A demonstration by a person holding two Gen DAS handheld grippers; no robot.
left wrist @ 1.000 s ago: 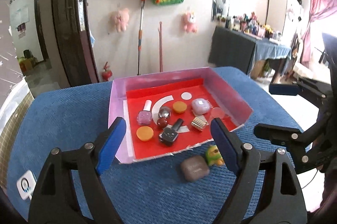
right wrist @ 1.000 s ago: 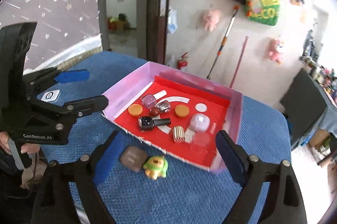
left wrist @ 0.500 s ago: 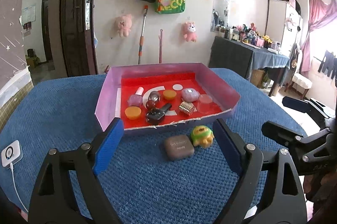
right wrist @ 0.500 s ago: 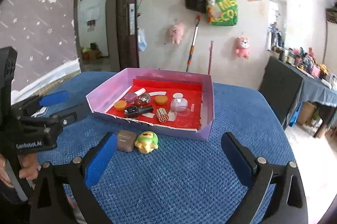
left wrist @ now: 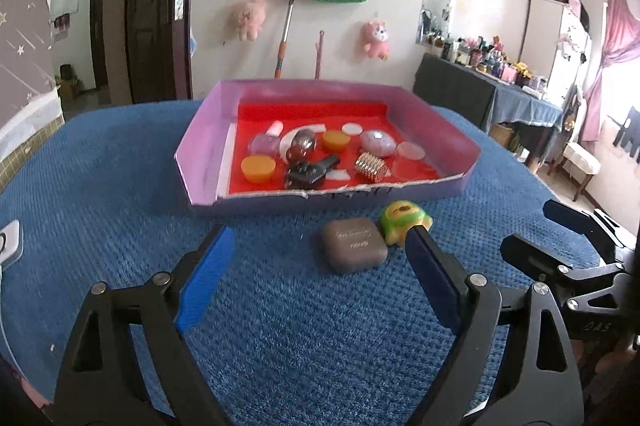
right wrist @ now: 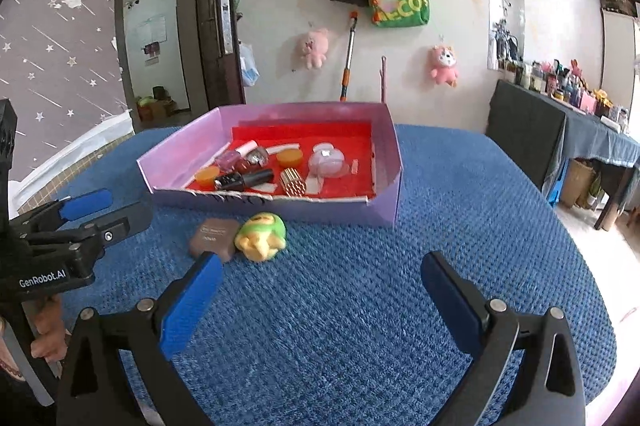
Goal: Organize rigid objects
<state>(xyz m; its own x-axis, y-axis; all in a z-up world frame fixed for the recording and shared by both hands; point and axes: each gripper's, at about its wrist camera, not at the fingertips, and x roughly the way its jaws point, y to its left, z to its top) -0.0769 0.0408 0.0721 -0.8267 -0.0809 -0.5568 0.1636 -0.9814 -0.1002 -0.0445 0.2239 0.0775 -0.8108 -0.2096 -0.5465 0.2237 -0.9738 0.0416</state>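
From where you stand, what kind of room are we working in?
Most likely a lived-in bedroom or living room at home. Pink plush toys and a green tote bag hang on the white wall, a dark-clothed side table crowded with small bottles stands opposite, and pink curtains frame a window.

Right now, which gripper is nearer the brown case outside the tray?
Left. The left gripper is open with the brown case just ahead between its fingers. The right gripper, also open, is aimed past it; the case sits off by its left fingertip.
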